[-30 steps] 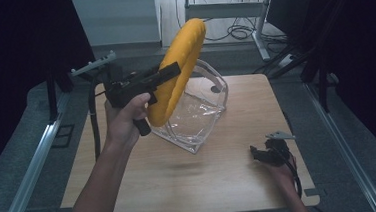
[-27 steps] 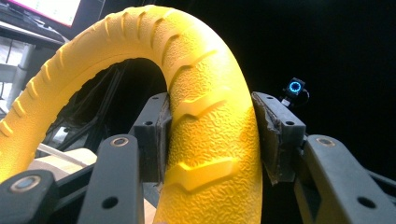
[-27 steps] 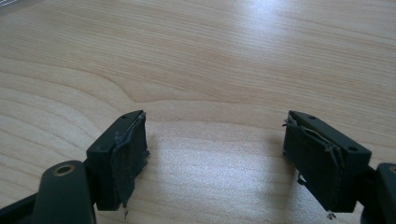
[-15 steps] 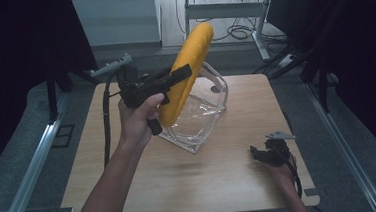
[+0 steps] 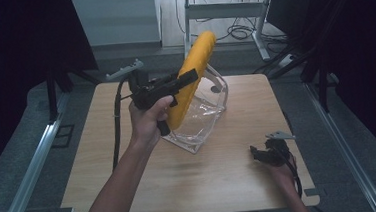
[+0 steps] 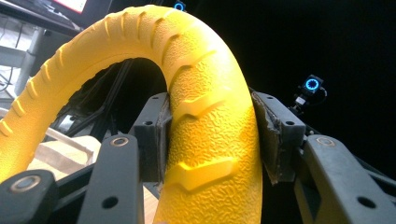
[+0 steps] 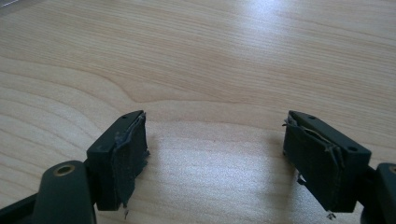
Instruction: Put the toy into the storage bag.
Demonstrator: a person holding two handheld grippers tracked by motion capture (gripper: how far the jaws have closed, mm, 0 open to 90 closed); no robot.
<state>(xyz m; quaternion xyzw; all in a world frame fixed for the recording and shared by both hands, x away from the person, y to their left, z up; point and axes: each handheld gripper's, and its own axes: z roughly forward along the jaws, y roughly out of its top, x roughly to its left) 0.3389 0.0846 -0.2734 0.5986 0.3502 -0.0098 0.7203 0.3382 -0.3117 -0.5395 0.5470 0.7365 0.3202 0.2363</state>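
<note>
Right gripper [image 5: 263, 152] rested low at the near right corner of the wooden table [image 5: 231, 178], jaws spread wide with nothing between them; in the right gripper view its gripper [image 7: 212, 156] showed bare wood grain between the two worn pads [image 7: 128, 154], which sat well apart. Left gripper [image 5: 186, 78] was held up above the table's middle in the person's left hand [image 5: 149, 118], forearm entering from the bottom edge, black cable [image 5: 117, 126] hanging from the gripper down to the table's left side. Its jaws were clamped on a yellow ring toy [image 5: 192, 83], which stood nearly upright, tilted slightly right, seen edge-on from the high view. In the left gripper view the left gripper [image 6: 210, 135] pressed the textured, ribbed yellow ring [image 6: 210, 140] from both sides, the loop arching up and away to the left. Just behind and below the ring, a clear plastic bag [image 5: 199, 117] with a handle lay on the table's centre. Beyond the far table edge: grey floor, a white desk frame [image 5: 224, 10] and loose cables [image 5: 241, 32].
</note>
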